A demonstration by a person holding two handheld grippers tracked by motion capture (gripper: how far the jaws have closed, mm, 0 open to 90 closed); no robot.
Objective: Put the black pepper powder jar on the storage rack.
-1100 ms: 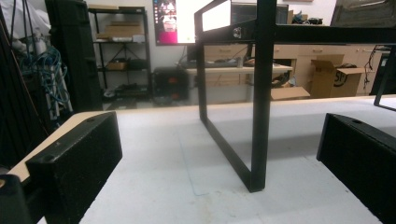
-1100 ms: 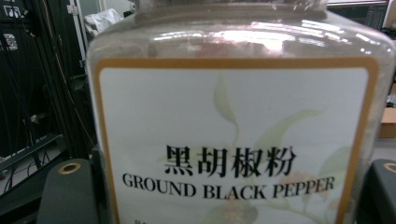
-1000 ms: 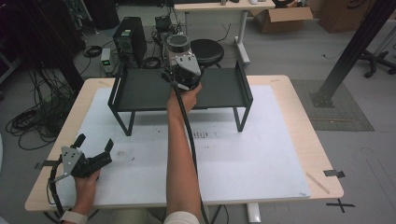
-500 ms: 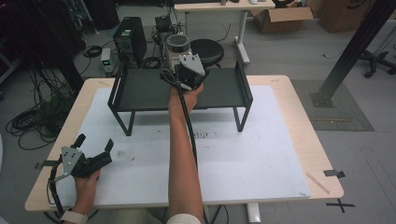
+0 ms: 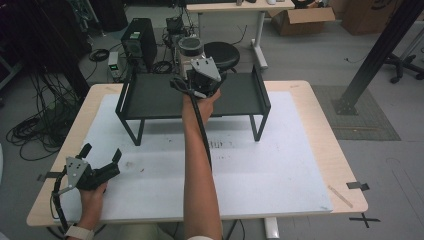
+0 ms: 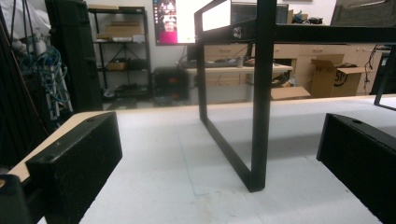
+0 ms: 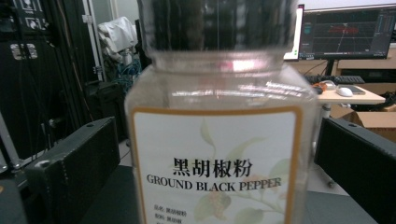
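Up on the black rack [image 5: 150,95], toward its far edge, the right gripper [image 5: 196,64] has just been opening, and now its jaws stand spread wide on either side of the pepper jar [image 5: 190,47]. Between the earlier high views and this one, the hand barely shifts; only the jaws part. In the right gripper view the jar [image 7: 219,140] sits square between the 2 black pads, clear daylight on both sides, nothing pressing it. So that reads as a release: the jar is set down on the rack and stands on its own, upright, no lean that I can see. Placement looks done, and what is left for that hand is to back out straight without clipping the jar.

Now the jar itself. Clear, squared-off plastic body, dark cap on top, a white label with an orange border, Chinese characters over the words GROUND BLACK PEPPER, and a faint leafy sprig printed beneath. Glossy walls, catching the room lights. How full it is I cannot tell behind that label.

Down at the near left corner of the table [image 5: 300,90], the left gripper [image 5: 100,167] lies low over the white mat [image 5: 280,165], jaws spread, nothing between them. Its own view looks under the rack, 1 black leg [image 6: 259,116] dead ahead.
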